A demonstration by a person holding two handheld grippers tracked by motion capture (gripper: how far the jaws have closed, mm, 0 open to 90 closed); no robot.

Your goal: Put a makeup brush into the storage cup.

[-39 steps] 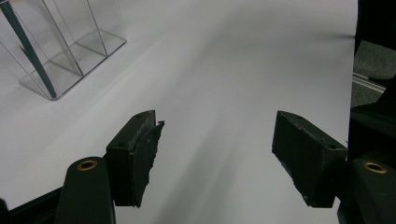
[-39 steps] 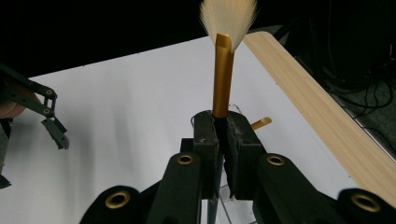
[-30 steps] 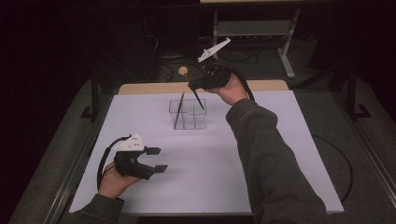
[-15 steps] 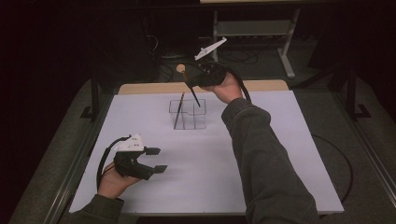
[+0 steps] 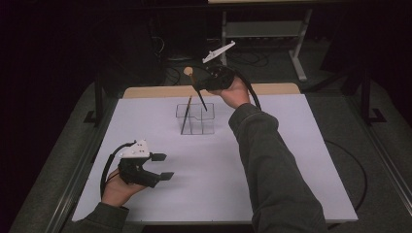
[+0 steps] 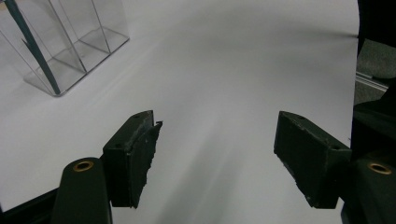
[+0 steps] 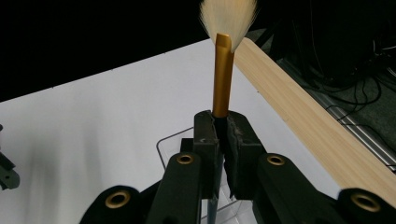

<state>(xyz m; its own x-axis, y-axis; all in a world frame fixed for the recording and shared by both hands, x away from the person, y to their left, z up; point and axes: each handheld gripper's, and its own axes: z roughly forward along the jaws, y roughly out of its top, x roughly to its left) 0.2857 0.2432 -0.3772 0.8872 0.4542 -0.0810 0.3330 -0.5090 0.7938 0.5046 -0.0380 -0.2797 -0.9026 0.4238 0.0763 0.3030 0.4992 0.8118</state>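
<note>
Above clear organizer (image 5: 195, 119) on bench (image 5: 291, 160): right gripper (image 7: 223, 135) fingers clenched on brush (image 7: 223, 79); left gripper (image 6: 215, 154) fingers released; no readable writing.

Organizer (image 5: 195, 119) sits on the table (image 5: 291, 160), toward the far side, left of centre. A brush (image 5: 186, 115) stands tilted in its left compartment. Right gripper (image 5: 200, 86) is above the organizer's far edge, holding a second brush (image 5: 198, 91), tip down over the organizer. Left gripper (image 5: 162, 166) is near the table's near-left corner, well apart from the organizer.
</note>
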